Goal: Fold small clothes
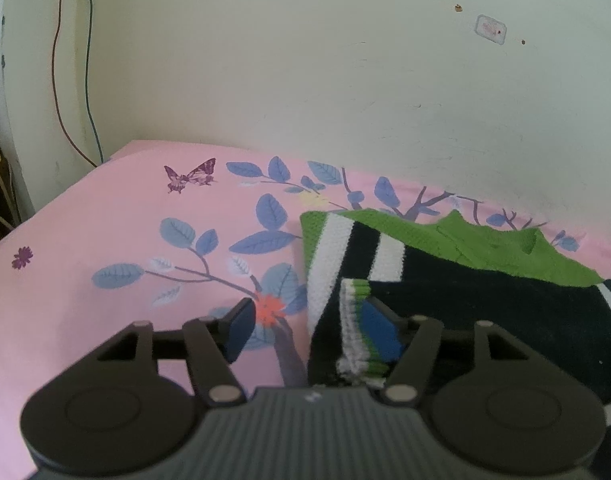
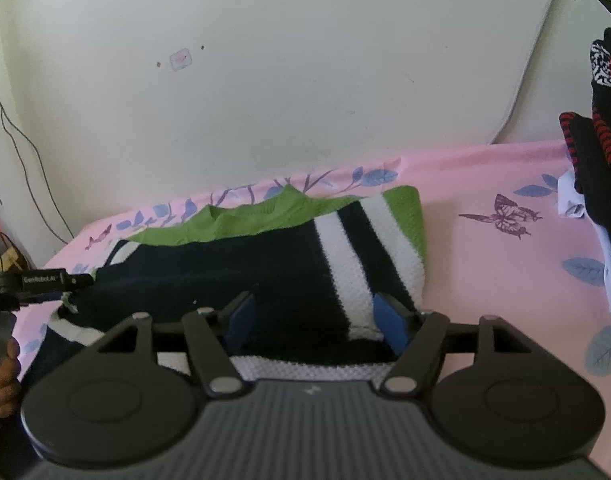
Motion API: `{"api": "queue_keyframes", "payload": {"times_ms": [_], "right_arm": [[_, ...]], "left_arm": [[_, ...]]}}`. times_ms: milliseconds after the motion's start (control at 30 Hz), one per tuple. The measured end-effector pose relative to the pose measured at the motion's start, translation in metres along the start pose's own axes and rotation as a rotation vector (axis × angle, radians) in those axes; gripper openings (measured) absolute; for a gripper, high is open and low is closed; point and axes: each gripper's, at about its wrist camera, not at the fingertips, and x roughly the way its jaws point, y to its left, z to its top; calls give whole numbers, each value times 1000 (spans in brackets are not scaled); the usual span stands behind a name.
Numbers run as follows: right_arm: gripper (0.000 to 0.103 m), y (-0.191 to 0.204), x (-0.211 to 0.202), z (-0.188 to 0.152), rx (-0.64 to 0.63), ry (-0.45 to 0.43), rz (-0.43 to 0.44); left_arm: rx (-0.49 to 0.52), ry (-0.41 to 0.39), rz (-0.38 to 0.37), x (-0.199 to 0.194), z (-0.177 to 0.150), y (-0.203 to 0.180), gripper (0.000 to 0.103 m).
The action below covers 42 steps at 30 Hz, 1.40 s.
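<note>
Nearest in the left wrist view, the left tongs (image 1: 310,330) stand spread wide over the pink floral bedsheet (image 1: 105,224). A striped cuff (image 1: 355,328) of the sweater (image 1: 485,300) sits bunched against the inner face of the right blue pad, while the left pad hangs over bare sheet — nothing is pinched between them.

In the right wrist view, the right tongs (image 2: 317,322) are likewise spread, low over the near part of the same sweater (image 2: 225,276); the black knit lies between the pads, with the right pad by the white and black stripes. Whether the pads touch the cloth cannot be told.

The sweater lies partly folded on the bed, its green collar (image 2: 241,216) toward the far edge by the wall (image 2: 305,80), a striped sleeve laid over the right side of the body. At the far left of this view the other tongs (image 2: 77,280) reach the sweater's left edge. Well apart to the right, a pile of black and red clothes (image 2: 601,152) sits on the sheet.
</note>
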Motion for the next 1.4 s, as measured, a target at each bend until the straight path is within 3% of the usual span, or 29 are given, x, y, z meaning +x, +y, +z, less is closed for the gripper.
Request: {"api": "queue_keyframes", "payload": {"times_ms": [167, 533, 667, 1400], "right_arm": [[65, 0, -5, -2, 11, -7, 8], [67, 1, -8, -3, 17, -17, 13], [67, 1, -9, -3, 19, -20, 13], [68, 4, -9, -2, 20, -8, 3]], "left_arm": [[3, 2, 0, 0, 0, -2, 76], [12, 9, -6, 1, -1, -3, 81], [7, 21, -5, 3, 0, -1, 89], [-12, 43, 11, 7, 0, -1, 94]]}}
